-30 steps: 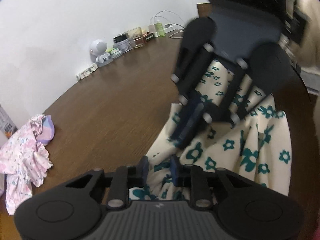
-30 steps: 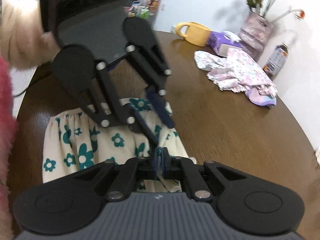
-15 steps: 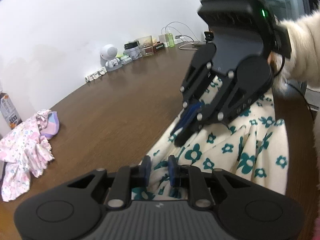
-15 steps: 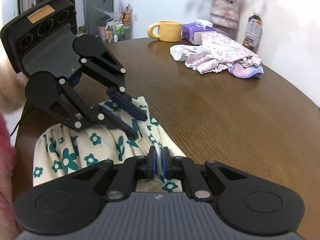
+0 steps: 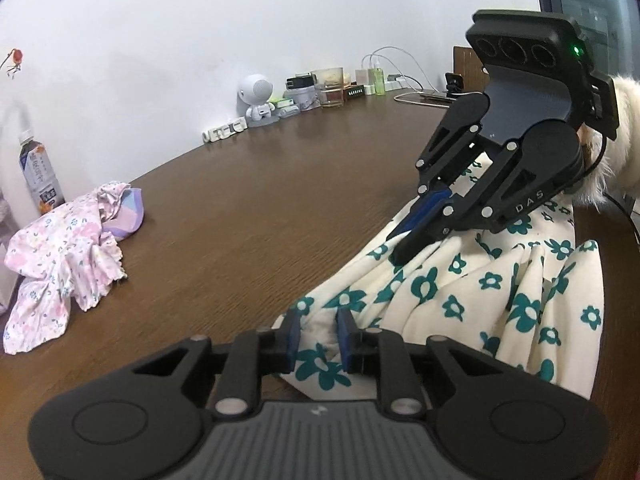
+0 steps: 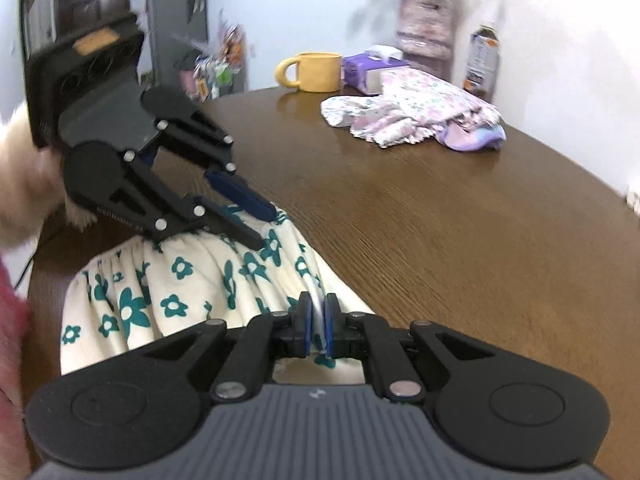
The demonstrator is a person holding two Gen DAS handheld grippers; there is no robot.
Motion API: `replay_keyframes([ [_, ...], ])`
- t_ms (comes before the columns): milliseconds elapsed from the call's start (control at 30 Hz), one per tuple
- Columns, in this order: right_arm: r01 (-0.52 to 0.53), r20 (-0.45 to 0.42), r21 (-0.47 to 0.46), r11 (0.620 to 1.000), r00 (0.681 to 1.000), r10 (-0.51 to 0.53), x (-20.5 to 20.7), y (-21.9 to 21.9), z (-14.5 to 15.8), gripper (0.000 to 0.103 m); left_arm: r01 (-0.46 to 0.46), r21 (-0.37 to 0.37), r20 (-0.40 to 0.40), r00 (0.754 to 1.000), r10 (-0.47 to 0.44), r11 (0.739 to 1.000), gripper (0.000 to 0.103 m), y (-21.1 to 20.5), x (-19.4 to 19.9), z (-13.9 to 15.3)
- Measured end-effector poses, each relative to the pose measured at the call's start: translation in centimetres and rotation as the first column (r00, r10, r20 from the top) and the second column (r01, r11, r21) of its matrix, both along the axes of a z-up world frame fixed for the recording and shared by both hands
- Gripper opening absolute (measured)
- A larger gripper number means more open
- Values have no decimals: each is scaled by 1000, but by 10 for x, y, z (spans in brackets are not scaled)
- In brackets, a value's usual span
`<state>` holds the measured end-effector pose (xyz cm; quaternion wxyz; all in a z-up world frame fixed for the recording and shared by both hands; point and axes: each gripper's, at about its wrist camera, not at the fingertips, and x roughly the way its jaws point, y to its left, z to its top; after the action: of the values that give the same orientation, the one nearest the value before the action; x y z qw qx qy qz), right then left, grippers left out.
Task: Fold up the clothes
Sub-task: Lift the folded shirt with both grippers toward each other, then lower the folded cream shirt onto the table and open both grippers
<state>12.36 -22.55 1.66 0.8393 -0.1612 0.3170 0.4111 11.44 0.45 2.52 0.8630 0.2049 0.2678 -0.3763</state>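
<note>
Hidden: near hem of cream floral garment (image 5: 500, 280) lies behind the gripper bodies.
Long axis: 6 to 1 o'clock, on table (image 5: 248, 208).
Left gripper (image 5: 318, 338): pinching the bunched edge.
Right gripper (image 6: 318, 330): pressed together on fabric.

- The left gripper (image 5: 316, 334) pointed forward and down, and its blue pads (image 5: 291, 336) stood a little apart with a bunch of cream, green-flowered cloth (image 5: 500, 300) pinched between them.
- The jaws of the left gripper were closing at that moment, the cloth pressed by both pads.
- The right gripper (image 6: 317, 330) also pointed forward and down, its pads (image 6: 306, 328) almost together and clamped on a thin edge of the same cloth.
- In the left wrist view the right gripper was rolled to one side, and a pale fluffy sleeve (image 5: 624, 136) showed behind it.
- In the right wrist view the left gripper was tilted likewise, with a blurred hand (image 6: 44, 184) behind its body.
</note>
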Motion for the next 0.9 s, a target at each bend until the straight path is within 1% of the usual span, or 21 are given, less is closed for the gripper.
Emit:
replay_keyframes([
  [167, 21, 45, -37, 999, 999, -19, -8, 1, 1, 6, -22, -27, 7, 1000, 22, 999, 17, 3, -3, -6],
  [300, 59, 28, -10, 998, 998, -59, -7, -10, 0, 6, -39, -56, -1, 999, 39, 998, 17, 6, 0, -9],
  [400, 82, 28, 28, 996, 996, -82, -9, -14, -4, 6, -47, -53, 7, 999, 47, 997, 17, 4, -2, -8],
  [533, 95, 31, 30, 995, 995, -96, -11, -12, -3, 7, -74, -40, 28, 997, 75, 996, 22, 1, -5, -1],
  [600, 115, 5, 44, 992, 993, -115, -9, -14, 1, 11, -110, -70, 47, 992, 113, 991, 26, 4, -13, 10],
  [667, 148, -22, 75, 986, 989, -146, -8, -21, 7, 17, -131, -120, 48, 989, 138, 984, 27, 10, -22, 20],
  [700, 161, -28, 103, 982, 987, -158, -9, -24, 10, 18, -134, -146, 41, 989, 142, 980, 27, 13, -26, 24],
  [733, 171, -37, 140, 975, 985, -167, -12, -29, 15, 21, -135, -170, 30, 989, 142, 976, 27, 16, -29, 28],
  [767, 174, -46, 187, 967, 985, -168, -15, -32, 19, 27, -131, -195, 10, 991, 136, 972, 27, 18, -31, 30],
  [800, 166, -49, 231, 959, 986, -159, -18, -34, 23, 32, -129, -215, -13, 992, 129, 968, 27, 18, -32, 31],
  [833, 151, -48, 275, 950, 989, -143, -22, -35, 27, 38, -131, -226, -34, 991, 126, 965, 27, 17, -33, 32],
  [867, 138, -42, 300, 944, 990, -131, -24, -34, 30, 40, -134, -221, -47, 991, 127, 966, 26, 14, -34, 31],
  [900, 129, -30, 300, 945, 992, -126, -26, -29, 32, 40, -137, -210, -56, 990, 128, 968, 26, 10, -35, 30],
])
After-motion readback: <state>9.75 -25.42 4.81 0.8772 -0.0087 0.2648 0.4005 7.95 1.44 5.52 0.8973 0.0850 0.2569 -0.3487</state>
